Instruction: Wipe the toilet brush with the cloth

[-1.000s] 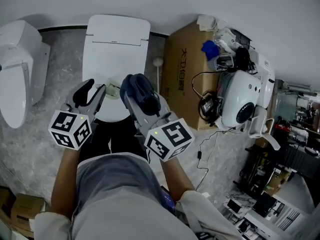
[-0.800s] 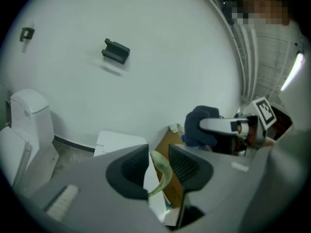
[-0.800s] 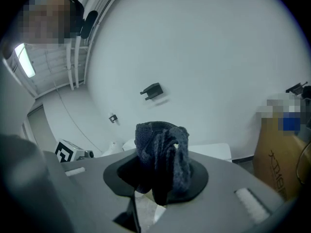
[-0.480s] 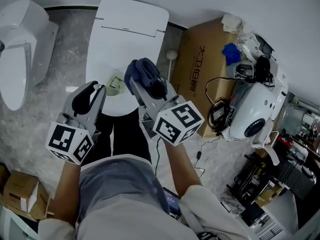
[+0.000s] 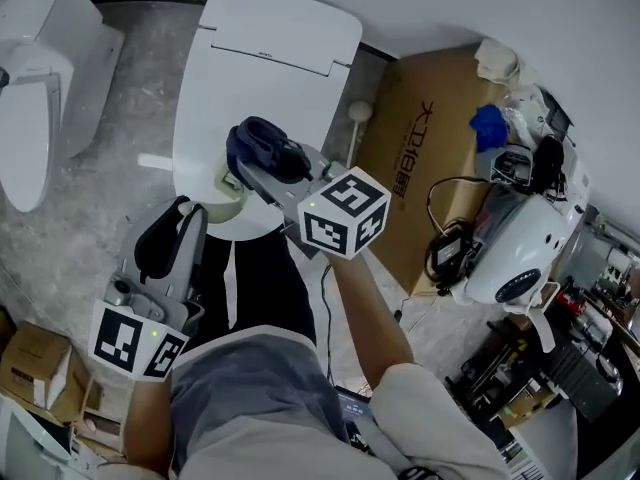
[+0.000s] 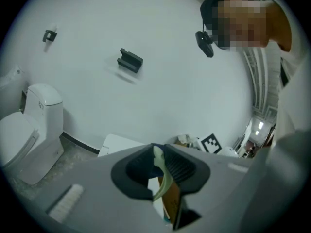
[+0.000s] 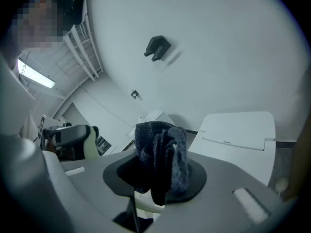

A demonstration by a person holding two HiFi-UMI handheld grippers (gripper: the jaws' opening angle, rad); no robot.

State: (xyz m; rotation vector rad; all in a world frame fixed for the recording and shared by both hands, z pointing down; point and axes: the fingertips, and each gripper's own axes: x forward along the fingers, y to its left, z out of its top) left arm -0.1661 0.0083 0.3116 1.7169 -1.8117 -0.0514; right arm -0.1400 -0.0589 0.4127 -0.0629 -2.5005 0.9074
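Observation:
My right gripper [image 5: 262, 160] is shut on a bunched dark blue cloth [image 5: 263, 144] above the front of the white toilet [image 5: 270, 58]. In the right gripper view the cloth [image 7: 163, 154] fills the gap between the jaws of the right gripper [image 7: 158, 178]. My left gripper [image 5: 188, 218] is lower and nearer my body. It is shut on a thin, pale green curved piece of the toilet brush [image 6: 160, 176], which shows between the jaws of the left gripper [image 6: 158, 171]. In the head view the pale green brush [image 5: 224, 194] lies just under the cloth, touching or almost touching it.
A second white toilet [image 5: 40, 78] stands at the left. A white-knobbed stick [image 5: 357, 114] stands between the toilet and a brown cardboard box [image 5: 430, 158]. A white appliance [image 5: 512, 253] with cables lies to the right. Small cartons [image 5: 30, 360] sit at the lower left.
My right gripper has carried the cloth left and down onto the pale green brush. My left gripper has drawn back toward my body. The head camera has swung a little.

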